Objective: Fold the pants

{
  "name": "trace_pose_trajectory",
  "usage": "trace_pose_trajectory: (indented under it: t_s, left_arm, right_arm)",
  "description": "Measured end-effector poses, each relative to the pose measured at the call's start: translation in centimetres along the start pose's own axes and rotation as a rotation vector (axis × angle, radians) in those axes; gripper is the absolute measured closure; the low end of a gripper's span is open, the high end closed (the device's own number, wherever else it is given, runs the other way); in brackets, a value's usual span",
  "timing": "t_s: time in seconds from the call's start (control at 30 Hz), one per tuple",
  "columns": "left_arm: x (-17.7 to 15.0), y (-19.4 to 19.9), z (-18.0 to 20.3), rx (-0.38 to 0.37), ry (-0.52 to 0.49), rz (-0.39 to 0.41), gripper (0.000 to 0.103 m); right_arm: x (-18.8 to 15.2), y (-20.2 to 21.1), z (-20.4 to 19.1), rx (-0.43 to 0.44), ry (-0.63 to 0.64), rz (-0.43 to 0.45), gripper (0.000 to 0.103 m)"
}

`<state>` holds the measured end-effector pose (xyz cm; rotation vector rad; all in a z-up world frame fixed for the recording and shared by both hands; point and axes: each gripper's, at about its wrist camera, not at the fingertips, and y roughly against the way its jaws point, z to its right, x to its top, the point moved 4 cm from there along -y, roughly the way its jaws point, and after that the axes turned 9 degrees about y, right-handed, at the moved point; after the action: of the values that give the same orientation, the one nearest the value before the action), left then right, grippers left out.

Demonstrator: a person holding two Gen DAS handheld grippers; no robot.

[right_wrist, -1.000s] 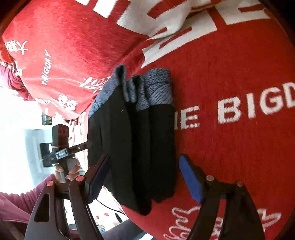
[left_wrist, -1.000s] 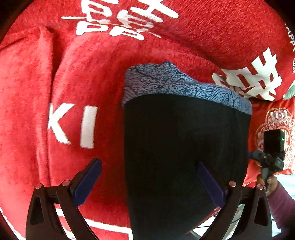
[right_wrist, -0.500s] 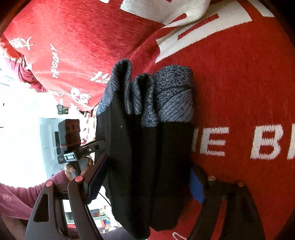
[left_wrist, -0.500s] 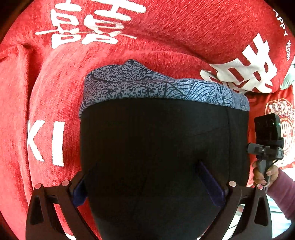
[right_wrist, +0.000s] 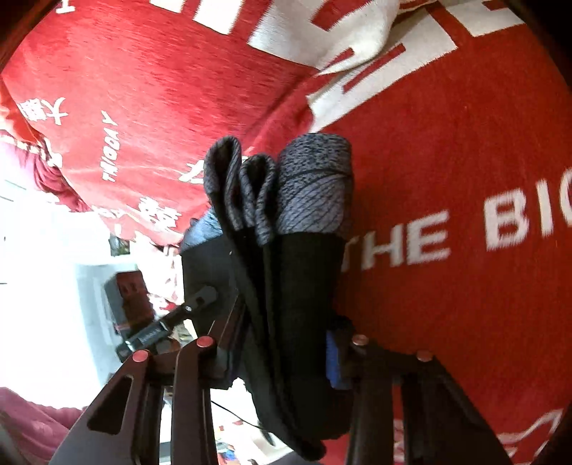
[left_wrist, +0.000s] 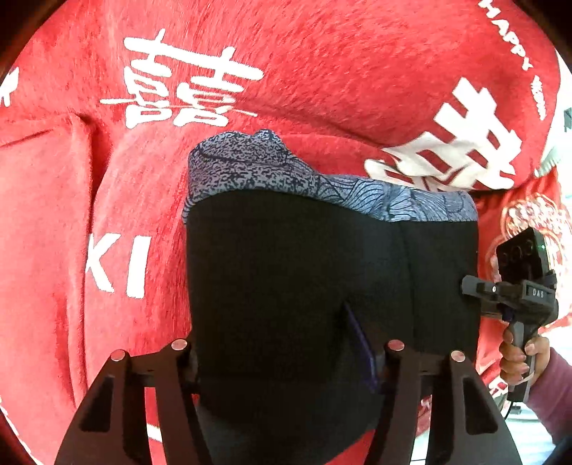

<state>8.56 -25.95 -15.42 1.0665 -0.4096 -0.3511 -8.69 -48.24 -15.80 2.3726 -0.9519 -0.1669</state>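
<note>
The folded black pants (left_wrist: 321,279) with a grey-blue patterned waistband lie on a red blanket (left_wrist: 286,71). In the left wrist view my left gripper (left_wrist: 279,343) is shut on their near edge, with its left finger hidden behind the cloth. In the right wrist view the pants (right_wrist: 293,286) show as several stacked folds seen edge-on, and my right gripper (right_wrist: 282,339) is shut on that stack. The right gripper (left_wrist: 518,297) and the hand holding it also show at the right of the left wrist view.
The red blanket (right_wrist: 464,179) has white letters and Chinese characters and lies in folds around the pants. A white patch of it (right_wrist: 321,32) is bunched at the top. The blanket's edge and a bright room (right_wrist: 43,322) are on the left of the right wrist view.
Both grippers have closed from wide open onto the folded pants. The left gripper slid onto the pants' edge, and the right moved in around the stacked folds.
</note>
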Motion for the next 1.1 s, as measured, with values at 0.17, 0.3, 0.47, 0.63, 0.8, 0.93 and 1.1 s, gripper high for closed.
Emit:
trace_pose_trajectory:
  t_s: [0.17,0.3,0.47,0.63,0.8,0.93,1.1]
  left_arm:
    - [-1.8,3.8,-0.7,-0.027,-0.03,-0.008,0.04]
    - [-4.0,6.5,-1.4,-0.013,-0.054,-0.012,0.04]
    - [-6.2,6.7,-4.3,0.047,-0.062,-0.016,0.04]
    - [-7.3,3.9,-8.4,0.223,-0.063,0.055,0.011]
    - [-7.4,5.0,-9.9,0.25,-0.015,0.069,0.007]
    - [-6.6,7.9,-9.2,0.261,-0.032,0.14,0.007]
    - [-4.6,9.5,-6.0,0.195,-0.126,0.206,0.007]
  right_arm:
    - [-2.9,0.6,-2.7,0.019,-0.022,0.023,0.064]
    - [-6.0,0.5,-4.6,0.035,-0.038,0.042,0.064]
    - [-9.2,-1.3,-5.1,0.024,-0.049,0.039,0.063]
    - [-10.2,-4.9,-2.7,-0.164,-0.061,-0.033,0.05]
    - [-10.9,-2.8,-2.7,-0.285,-0.054,0.04,0.047]
    - [-10.4,-0.5,-4.3,-0.391,-0.019,0.111,0.05]
    - [-7.5,0.1,-6.7,-0.371,0.058,0.184,0.059]
